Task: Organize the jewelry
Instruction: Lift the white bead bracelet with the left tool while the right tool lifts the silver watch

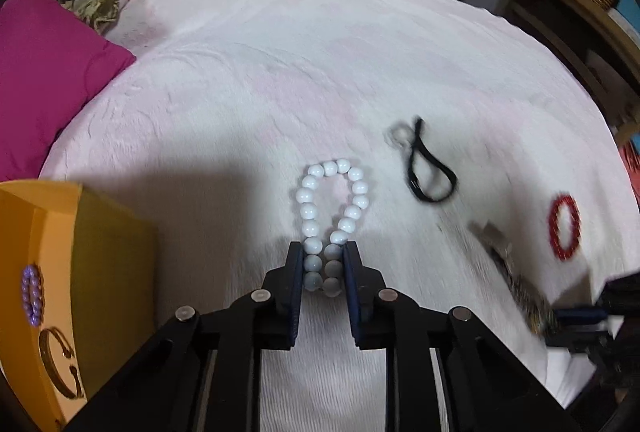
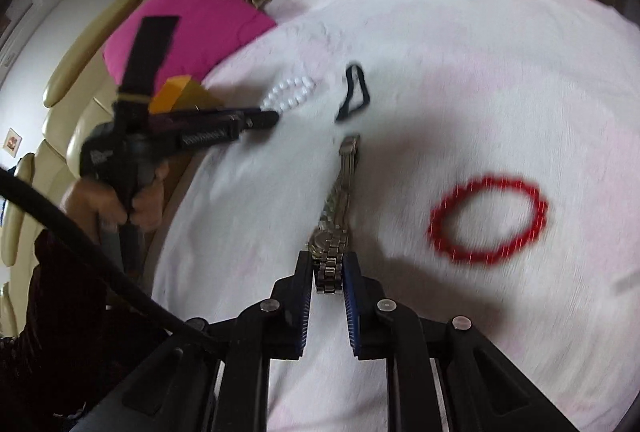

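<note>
Left gripper (image 1: 323,264): pinching the white bead bracelet (image 1: 331,203) — the orange cardboard box (image 1: 100,252) lies just left of it.
Right gripper (image 2: 327,272): clamped on the silver metal watch (image 2: 334,228) — farther from that box.

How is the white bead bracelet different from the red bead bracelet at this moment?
The white bead bracelet is pinched into a narrow loop by the left gripper; the red bead bracelet lies free as an open oval. The white beads look larger and glossy; the red ones look smaller, though blurred. Both are closed bead loops on the pale cloth.
</note>
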The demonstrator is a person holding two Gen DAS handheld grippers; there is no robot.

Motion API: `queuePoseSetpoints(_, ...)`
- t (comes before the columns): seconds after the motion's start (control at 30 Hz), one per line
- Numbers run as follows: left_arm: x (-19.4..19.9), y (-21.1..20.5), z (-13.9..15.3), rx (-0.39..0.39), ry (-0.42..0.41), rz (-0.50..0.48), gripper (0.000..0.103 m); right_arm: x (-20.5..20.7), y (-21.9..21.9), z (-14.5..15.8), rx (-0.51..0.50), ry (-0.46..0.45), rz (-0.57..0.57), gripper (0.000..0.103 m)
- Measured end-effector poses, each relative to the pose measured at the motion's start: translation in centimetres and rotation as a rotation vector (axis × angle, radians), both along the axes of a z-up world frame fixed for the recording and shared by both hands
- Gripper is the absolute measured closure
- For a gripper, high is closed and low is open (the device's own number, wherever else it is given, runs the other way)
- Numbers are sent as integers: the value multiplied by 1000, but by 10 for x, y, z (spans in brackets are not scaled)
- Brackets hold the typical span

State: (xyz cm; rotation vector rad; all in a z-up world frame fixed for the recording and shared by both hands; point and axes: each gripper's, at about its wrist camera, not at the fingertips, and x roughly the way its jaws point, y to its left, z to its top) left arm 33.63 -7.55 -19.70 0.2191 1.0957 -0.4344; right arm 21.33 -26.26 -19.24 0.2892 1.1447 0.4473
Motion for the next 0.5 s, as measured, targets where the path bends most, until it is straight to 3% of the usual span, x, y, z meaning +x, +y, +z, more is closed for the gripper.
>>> queuePoseSetpoints(0.2,-28,4,3,25,7,-55,79,-6,6,-4,-75,-6,16,85)
queuePoseSetpoints(0.23,-30,4,4,31,5,-53,79,-5,9,-4,-94,-10,14,82)
queuePoseSetpoints(0.3,-30,4,6,38,-4,-47,67,-4,14,-3,-113,-17,15,74)
queuePoseSetpoints(0.43,-26,0,10,31,-33,-57,63,-1,29,-2,-145,-53,32,54)
queuePoseSetpoints(0.5,-22,-4,9,33,-37,-62,63,-3,35,-2,-178,-79,35,54)
